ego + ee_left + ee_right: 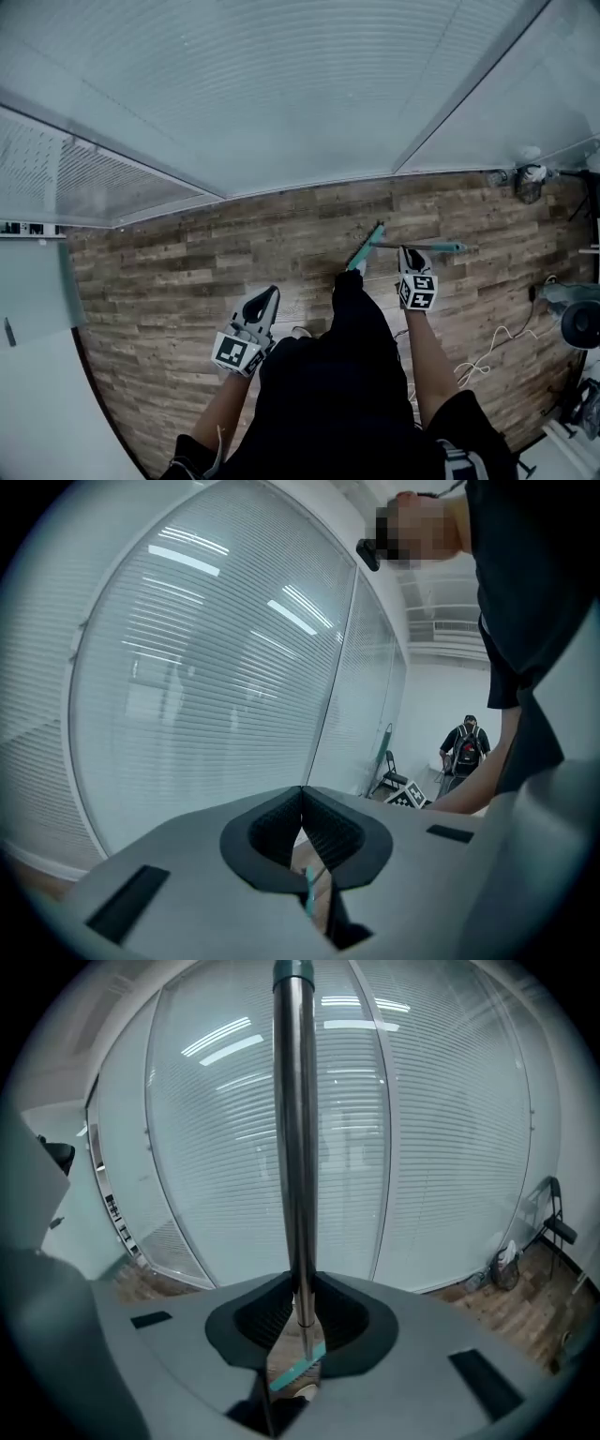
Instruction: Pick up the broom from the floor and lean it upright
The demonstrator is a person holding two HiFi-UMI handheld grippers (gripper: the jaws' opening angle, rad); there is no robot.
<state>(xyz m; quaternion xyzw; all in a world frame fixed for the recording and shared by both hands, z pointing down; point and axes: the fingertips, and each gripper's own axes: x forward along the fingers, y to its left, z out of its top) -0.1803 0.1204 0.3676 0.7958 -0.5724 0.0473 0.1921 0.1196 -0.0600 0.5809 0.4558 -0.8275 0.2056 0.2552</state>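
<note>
Right gripper (298, 1312) clamps broom (295, 1147) by pole

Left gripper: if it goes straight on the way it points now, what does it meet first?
Probably the glass wall with blinds; the left gripper, jaws together, faces it with nothing in between. The depth is unclear.

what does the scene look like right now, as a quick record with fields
right gripper: shut on the broom pole
left gripper: shut, nothing in it
broom head: teal, down near the wood floor
backdrop: glass wall with blinds
task state: broom held, not yet leaned on anything
</note>
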